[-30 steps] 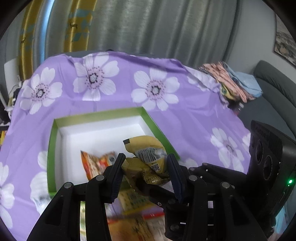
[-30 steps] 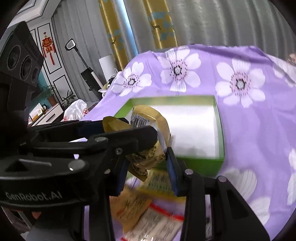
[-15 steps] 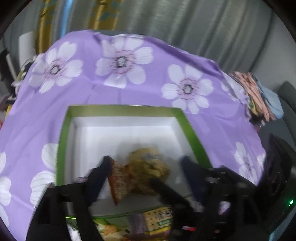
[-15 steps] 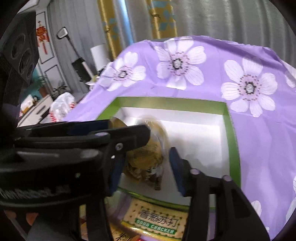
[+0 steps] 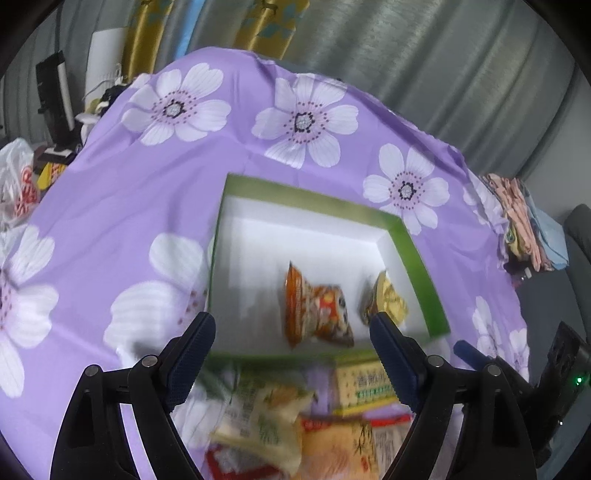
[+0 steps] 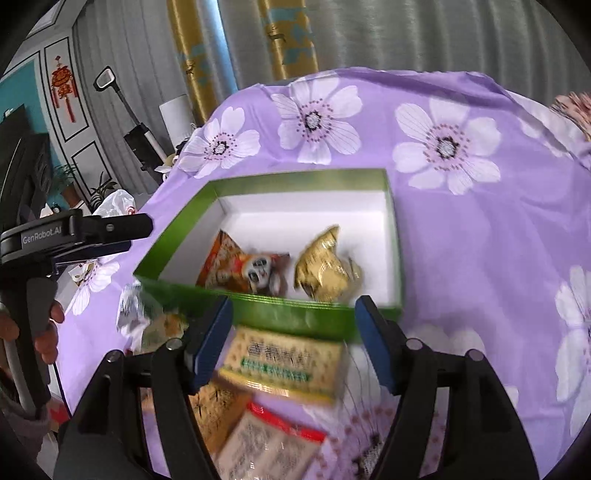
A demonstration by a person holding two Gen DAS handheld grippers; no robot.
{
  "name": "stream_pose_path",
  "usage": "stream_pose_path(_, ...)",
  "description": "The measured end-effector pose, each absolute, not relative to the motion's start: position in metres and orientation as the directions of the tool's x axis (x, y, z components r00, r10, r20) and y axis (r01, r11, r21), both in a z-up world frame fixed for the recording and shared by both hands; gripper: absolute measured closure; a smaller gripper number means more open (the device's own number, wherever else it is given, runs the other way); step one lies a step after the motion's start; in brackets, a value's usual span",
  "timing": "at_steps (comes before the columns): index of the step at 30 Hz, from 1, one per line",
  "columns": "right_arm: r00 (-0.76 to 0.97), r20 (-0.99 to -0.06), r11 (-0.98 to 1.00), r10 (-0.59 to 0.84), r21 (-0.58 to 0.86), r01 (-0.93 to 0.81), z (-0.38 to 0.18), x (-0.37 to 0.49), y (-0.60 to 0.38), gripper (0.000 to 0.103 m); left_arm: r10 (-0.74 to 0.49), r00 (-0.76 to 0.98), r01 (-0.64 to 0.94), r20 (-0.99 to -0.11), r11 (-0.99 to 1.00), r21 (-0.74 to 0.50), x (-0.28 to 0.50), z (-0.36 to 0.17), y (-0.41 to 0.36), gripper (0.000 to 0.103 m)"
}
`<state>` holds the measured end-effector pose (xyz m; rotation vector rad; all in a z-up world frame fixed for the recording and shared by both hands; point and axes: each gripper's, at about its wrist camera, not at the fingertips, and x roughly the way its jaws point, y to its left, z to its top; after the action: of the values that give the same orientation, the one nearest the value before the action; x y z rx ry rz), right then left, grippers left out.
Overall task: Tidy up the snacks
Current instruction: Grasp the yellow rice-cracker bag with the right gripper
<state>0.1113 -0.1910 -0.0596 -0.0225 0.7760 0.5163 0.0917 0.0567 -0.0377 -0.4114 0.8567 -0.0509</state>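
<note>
The desk is being covered by a purple cloth (image 6: pixel 480 229) printed with white flowers, and grey curtains (image 6: pixel 424 33) with gold panels are being seen behind it. A green box (image 6: pixel 295 317) with a white inside is being carried by the cloth; an orange packet (image 6: pixel 240 269) and a gold packet (image 6: pixel 328 269) are lying in it, side by side. More snacks, among them a cracker pack (image 6: pixel 284 365), are being left heaped just before the box. The left tool (image 5: pixel 291 354) and the right tool (image 6: pixel 295 332) are both being held wide apart with nothing between the fingers.
</note>
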Motion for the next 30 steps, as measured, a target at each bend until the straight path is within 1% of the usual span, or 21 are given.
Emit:
stream_pose_path(8,0.561,-0.697,0.868,0.446,0.183,-0.462,-0.067,0.071,-0.2,0.034,-0.239,0.653,-0.081,-0.719,0.922,-0.38,0.048,-0.036,0.055,0.017)
stream_pose_path(17,0.491,-0.722,0.824,0.488,0.194,-0.533,-0.079,0.034,-0.19,0.034,-0.332,0.597,0.028,-0.73,0.919,-0.394,0.006,-0.053,0.033,0.017)
stream_pose_path(24,0.45,-0.742,0.799,0.497,0.188,-0.572,-0.095,0.018,-0.177,0.034,-0.366,0.569,0.106,-0.736,0.921,-0.376,-0.005,-0.072,0.012,0.017)
stream_pose_path(30,0.444,-0.753,0.788,0.486,0.157,-0.596,-0.107,0.014,-0.164,0.036,-0.386,0.548,0.123,-0.742,0.915,-0.385,-0.003,-0.088,0.003,0.017)
